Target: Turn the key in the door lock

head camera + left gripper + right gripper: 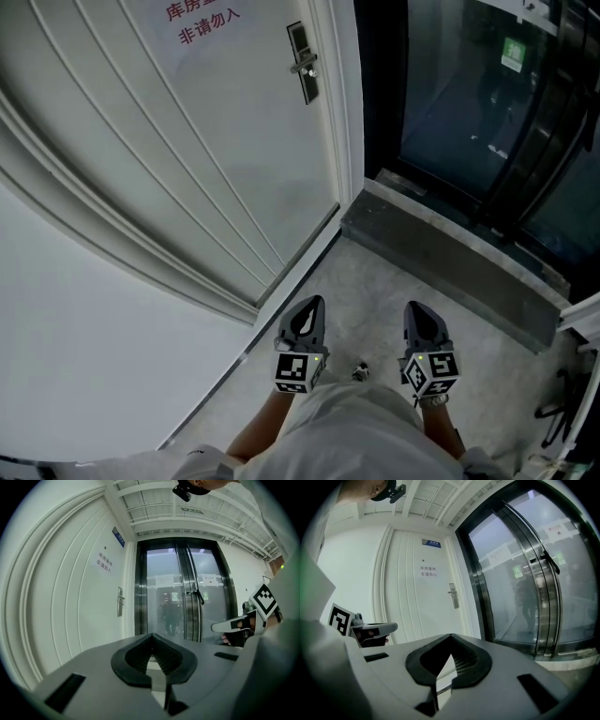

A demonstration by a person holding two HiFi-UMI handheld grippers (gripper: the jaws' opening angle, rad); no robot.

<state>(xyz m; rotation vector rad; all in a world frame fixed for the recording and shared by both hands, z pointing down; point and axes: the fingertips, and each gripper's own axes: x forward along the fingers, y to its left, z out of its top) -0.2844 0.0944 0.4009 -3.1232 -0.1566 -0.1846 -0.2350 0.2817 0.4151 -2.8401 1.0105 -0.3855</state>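
The white door [187,159] stands ahead on the left. Its metal lock plate with a lever handle [303,64] is near the door's right edge, also seen as the lock plate [120,603] in the left gripper view and the lock plate [453,595] in the right gripper view. At this distance I cannot make out a key. My left gripper [313,304] and right gripper [413,309] are held side by side low in the head view, well short of the door. Both are shut with nothing between the jaws, as the left gripper [151,636] and right gripper [451,637] show in their own views.
A sign with red characters [202,21] hangs on the door. To the right of the door is a dark glass double door [185,592] behind a grey raised threshold [441,258]. The floor [366,300] is pale speckled stone. A white wall [84,328] lies to the left.
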